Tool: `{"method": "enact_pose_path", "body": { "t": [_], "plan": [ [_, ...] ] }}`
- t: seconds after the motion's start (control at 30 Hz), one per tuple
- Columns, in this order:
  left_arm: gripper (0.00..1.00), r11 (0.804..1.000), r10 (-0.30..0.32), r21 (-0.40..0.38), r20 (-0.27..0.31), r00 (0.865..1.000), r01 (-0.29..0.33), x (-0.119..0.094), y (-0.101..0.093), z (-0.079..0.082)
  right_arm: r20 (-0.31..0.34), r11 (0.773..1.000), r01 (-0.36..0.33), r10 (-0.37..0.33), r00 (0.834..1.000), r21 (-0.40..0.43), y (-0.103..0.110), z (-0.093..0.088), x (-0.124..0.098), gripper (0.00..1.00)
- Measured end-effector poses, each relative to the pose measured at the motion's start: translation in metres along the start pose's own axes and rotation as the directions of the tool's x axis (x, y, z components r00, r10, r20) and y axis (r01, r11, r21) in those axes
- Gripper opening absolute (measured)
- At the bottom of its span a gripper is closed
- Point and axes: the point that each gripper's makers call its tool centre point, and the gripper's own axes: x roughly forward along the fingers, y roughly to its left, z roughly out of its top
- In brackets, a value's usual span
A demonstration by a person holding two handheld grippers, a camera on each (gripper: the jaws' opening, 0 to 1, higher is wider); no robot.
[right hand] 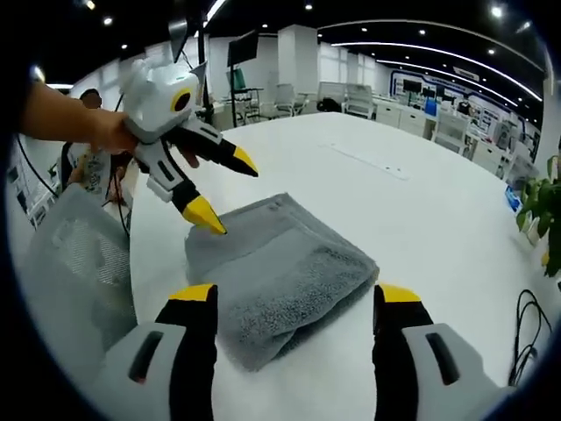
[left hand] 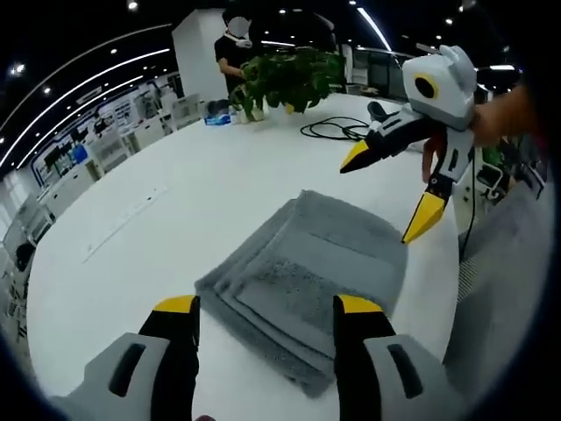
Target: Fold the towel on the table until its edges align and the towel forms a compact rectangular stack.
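Note:
A grey towel (left hand: pixel 307 276) lies folded into a thick rectangular stack near the edge of the white table (left hand: pixel 175 219). My left gripper (left hand: pixel 267 307) is open, its yellow-tipped jaws spread just short of the towel's near corner. My right gripper (left hand: pixel 390 193), held by a hand, hovers open above the towel's far right edge, one tip close to the cloth. In the right gripper view the towel (right hand: pixel 280 272) lies in front of my right gripper (right hand: pixel 294 294), whose jaws stand wide apart. My left gripper (right hand: pixel 230 193) hangs open over the towel's far left corner. Neither grips anything.
A potted plant (left hand: pixel 285 79) and a black cable (left hand: pixel 337 130) sit at the table's far side, with a person (left hand: pixel 232 53) standing behind. A grey mesh chair back (right hand: pixel 70 254) stands beside the table edge near the towel. Office desks fill the background.

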Motion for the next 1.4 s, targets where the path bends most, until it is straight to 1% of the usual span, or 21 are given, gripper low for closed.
{"method": "enact_pose_path", "body": {
  "t": [0.03, 0.1, 0.13, 0.2, 0.27, 0.33, 0.4, 0.53, 0.63, 0.73, 0.83, 0.87, 1.03, 1.13, 1.2, 1.27, 1.4],
  "plan": [
    [0.65, 1.0, -0.003, 0.002, -0.004, 1.0, 0.003, 0.0, -0.002, -0.001, -0.003, 1.0, 0.0, 0.0, 1.0, 0.001, 0.003, -0.001, -0.001, 0.73],
    [0.65, 1.0, -0.028, 0.001, -0.036, 0.999, 0.028, 0.001, -0.01, -0.012, -0.014, 1.0, -0.001, 0.001, 1.0, 0.01, 0.004, -0.006, 0.0, 0.73],
    [0.65, 1.0, -0.027, 0.002, -0.05, 0.998, 0.027, 0.001, -0.014, -0.017, -0.019, 1.0, -0.002, 0.002, 1.0, 0.012, 0.005, -0.008, 0.0, 0.73],
    [0.66, 1.0, -0.016, 0.0, -0.057, 0.998, 0.016, 0.001, -0.014, -0.024, -0.025, 1.0, -0.003, 0.003, 1.0, 0.015, 0.006, -0.013, 0.002, 0.73],
    [0.68, 1.0, 0.014, -0.022, -0.076, 0.997, -0.016, 0.004, -0.01, -0.031, -0.036, 1.0, -0.002, 0.003, 0.999, 0.023, 0.006, -0.019, 0.005, 0.74],
    [0.69, 0.999, 0.021, -0.034, -0.081, 0.996, -0.024, 0.008, -0.012, -0.034, -0.055, 1.0, 0.003, -0.002, 0.998, 0.027, 0.005, -0.026, 0.007, 0.74],
    [0.69, 0.999, 0.032, -0.015, -0.085, 0.996, -0.033, 0.009, -0.013, -0.034, -0.072, 1.0, 0.002, 0.0, 0.997, 0.023, 0.005, -0.033, 0.01, 0.73],
    [0.67, 0.999, 0.034, 0.031, -0.068, 0.997, -0.032, 0.003, -0.013, -0.026, -0.099, 1.0, 0.013, -0.011, 0.995, 0.021, 0.001, -0.043, 0.011, 0.7],
    [0.67, 0.999, 0.024, 0.04, -0.047, 0.999, -0.022, -0.001, -0.013, -0.023, -0.093, 0.999, 0.018, -0.015, 0.996, 0.036, 0.001, -0.045, 0.01, 0.69],
    [0.67, 0.999, -0.004, 0.038, -0.035, 0.999, 0.005, -0.003, -0.015, -0.028, -0.079, 0.999, -0.002, 0.005, 0.997, 0.036, 0.006, -0.043, 0.01, 0.69],
    [0.69, 1.0, -0.017, -0.009, -0.035, 0.999, 0.017, -0.004, -0.016, -0.033, -0.073, 0.999, -0.018, 0.021, 0.997, 0.044, 0.013, -0.043, 0.012, 0.71],
    [0.69, 1.0, -0.017, -0.022, -0.024, 1.0, 0.016, -0.004, -0.015, -0.033, -0.072, 0.999, -0.022, 0.025, 0.997, 0.048, 0.015, -0.044, 0.014, 0.71],
    [0.73, 0.998, -0.04, -0.04, -0.02, 0.999, 0.039, -0.008, -0.02, -0.04, -0.096, 0.998, -0.049, 0.053, 0.994, 0.036, 0.03, -0.051, 0.02, 0.71],
    [0.73, 0.997, -0.052, -0.062, -0.023, 0.998, 0.051, -0.008, -0.023, -0.046, -0.104, 0.998, -0.048, 0.053, 0.993, 0.041, 0.031, -0.055, 0.023, 0.71],
    [0.73, 0.996, -0.059, -0.064, -0.028, 0.998, 0.057, -0.007, -0.026, -0.049, -0.108, 0.998, -0.046, 0.05, 0.993, 0.047, 0.031, -0.056, 0.023, 0.69],
    [0.73, 0.995, -0.073, -0.073, -0.042, 0.996, 0.069, -0.004, -0.031, -0.055, -0.113, 0.998, -0.045, 0.05, 0.992, 0.053, 0.032, -0.058, 0.024, 0.68],
    [0.72, 0.994, -0.095, -0.054, -0.057, 0.994, 0.091, 0.001, -0.04, -0.059, -0.122, 0.998, -0.038, 0.045, 0.991, 0.052, 0.029, -0.061, 0.026, 0.66]
  ]
}}
